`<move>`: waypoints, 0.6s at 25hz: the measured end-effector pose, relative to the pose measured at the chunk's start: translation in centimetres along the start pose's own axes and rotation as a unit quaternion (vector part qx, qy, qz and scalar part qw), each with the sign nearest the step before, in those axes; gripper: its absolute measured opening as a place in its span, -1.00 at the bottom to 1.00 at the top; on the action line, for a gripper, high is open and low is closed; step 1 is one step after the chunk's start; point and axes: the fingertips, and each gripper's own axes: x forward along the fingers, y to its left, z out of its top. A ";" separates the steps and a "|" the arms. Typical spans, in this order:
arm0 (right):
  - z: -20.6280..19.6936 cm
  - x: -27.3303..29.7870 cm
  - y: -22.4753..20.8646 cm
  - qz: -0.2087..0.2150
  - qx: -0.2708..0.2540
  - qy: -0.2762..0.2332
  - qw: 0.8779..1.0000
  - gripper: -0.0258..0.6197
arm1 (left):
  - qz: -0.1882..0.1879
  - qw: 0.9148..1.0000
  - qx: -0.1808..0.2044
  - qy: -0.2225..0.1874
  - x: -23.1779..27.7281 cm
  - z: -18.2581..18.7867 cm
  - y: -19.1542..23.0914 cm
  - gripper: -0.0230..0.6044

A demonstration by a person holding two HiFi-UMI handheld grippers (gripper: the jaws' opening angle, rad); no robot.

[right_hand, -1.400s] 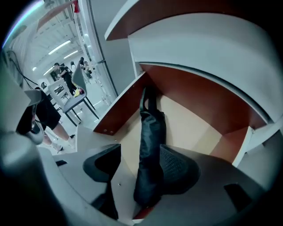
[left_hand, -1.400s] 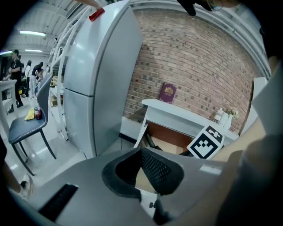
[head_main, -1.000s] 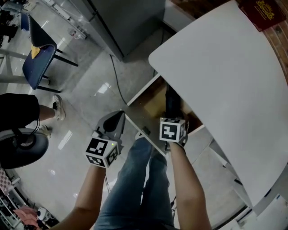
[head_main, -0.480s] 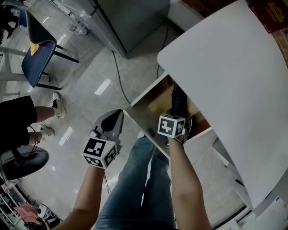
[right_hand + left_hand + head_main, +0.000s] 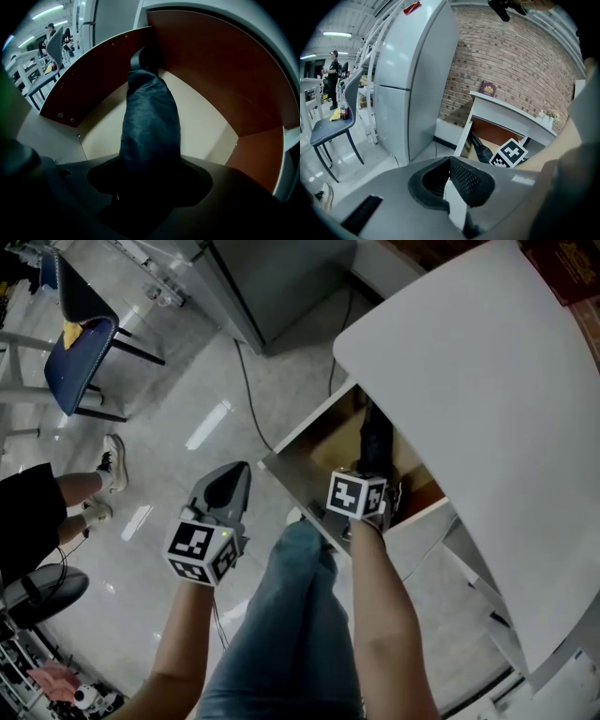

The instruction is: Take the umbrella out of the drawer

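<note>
**benchrat:** So where are you at with this one? The drawer [image 5: 300, 488] is already pulled out from under the white desk [image 5: 469, 381], so the opening part's done, yeah?

**gripfan:** Yep, that bit's sorted. Your right gripper [image 5: 366, 484] is dipped down into the drawer, just right of centre in the head view, and the umbrella [image 5: 150, 126] sits right between its jaws. They've just been closing in on it. I'd say there's a sliver of gap either side though, so you haven't clamped it yet. The grab and the lift-out are both left to do.

**benchrat:** And the umbrella itself?

**gripfan:** It's lying on the drawer's beige bottom, folded up in its dark sleeve. It runs from your jaws toward the back wall, with the far end tucked near the back corner. It's the only thing in that drawer as far as I can see.

**benchrat:** Left hand doing anything?

**gripfan:** Nah. Your left gripper [image 5: 229, 488] hangs over the floor tiles, left of the drawer front, jaws closed together on nothing. I reckon you squeeze with the right, pull up and out, and that's the job. Only other thing nearby is a red booklet [image 5: 553, 263] on the desk, upper right corner, well out of your way.
</note>
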 end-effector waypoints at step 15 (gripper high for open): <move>0.3 -5.1 0.7 0.060 0.015 0.006 0.998 -0.14 | 0.014 1.000 -0.003 -0.017 -4.3 0.4 -3.0 -0.93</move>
